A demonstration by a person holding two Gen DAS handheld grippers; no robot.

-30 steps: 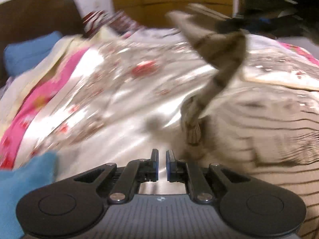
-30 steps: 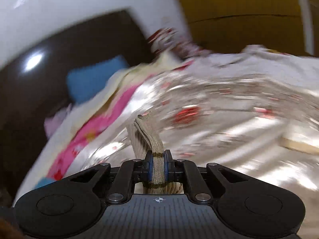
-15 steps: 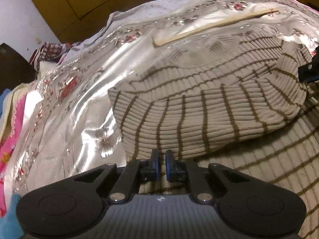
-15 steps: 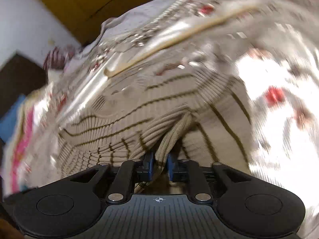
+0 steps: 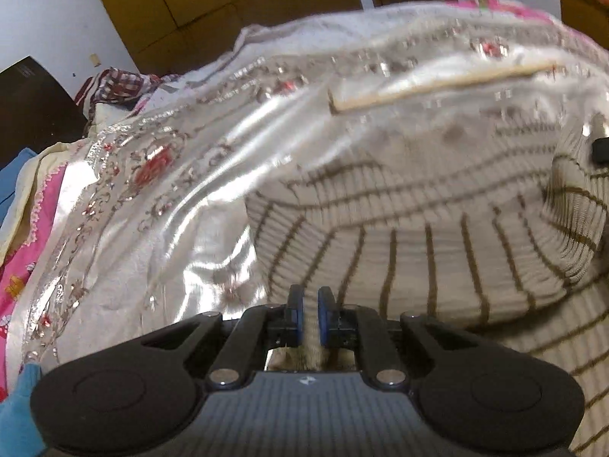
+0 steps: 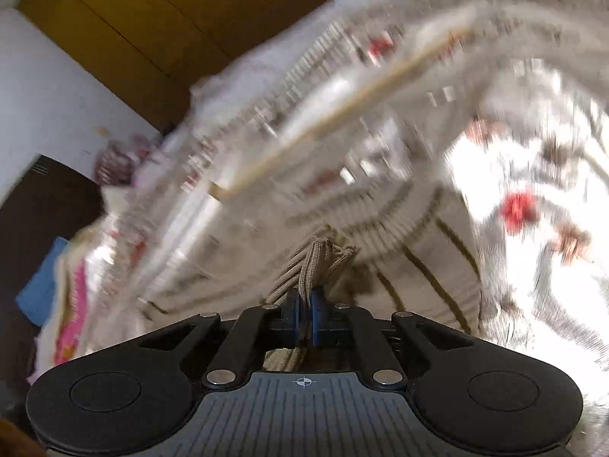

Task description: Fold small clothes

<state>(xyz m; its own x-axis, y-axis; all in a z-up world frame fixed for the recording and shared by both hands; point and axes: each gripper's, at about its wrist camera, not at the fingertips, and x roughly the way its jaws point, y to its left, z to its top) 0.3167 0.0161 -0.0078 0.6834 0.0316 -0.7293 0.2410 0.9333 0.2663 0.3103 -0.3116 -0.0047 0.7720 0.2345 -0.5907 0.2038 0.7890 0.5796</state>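
A: What does the left wrist view give you?

B: The left gripper (image 5: 307,299) sits low over the sweater (image 5: 418,236), a beige ribbed knit with thin brown stripes, lying on the shiny embroidered bedspread (image 5: 160,205). Its blue pads are narrow, a small gap between them, and pale knit shows in that gap. I cannot tell whether they actually pinch it.

A: And the right?

B: The right gripper (image 6: 304,302) is clamped on a bunched ridge of the sweater (image 6: 316,262); the ribbing rises in a tight fold straight out of the pads. That pinch shows only there. The view is heavily blurred, so the bedspread (image 6: 533,160) is mostly smears of white and red.

A: Anything the left view alone shows?

B: The fold. One layer of knit is doubled over another, its rounded edge running across the frame just ahead of the fingers. At the far right edge a dark part pokes in against the knit, too cut off to identify. A pale stick (image 5: 437,85) lies on the bedspread beyond the sweater; the right view shows the stick (image 6: 323,125) too, blurred.

A: Background?

B: Wooden cupboards (image 5: 228,3), a checked cloth (image 5: 118,83) at the bed's far left corner, pink fabric (image 5: 23,259) along the left edge.
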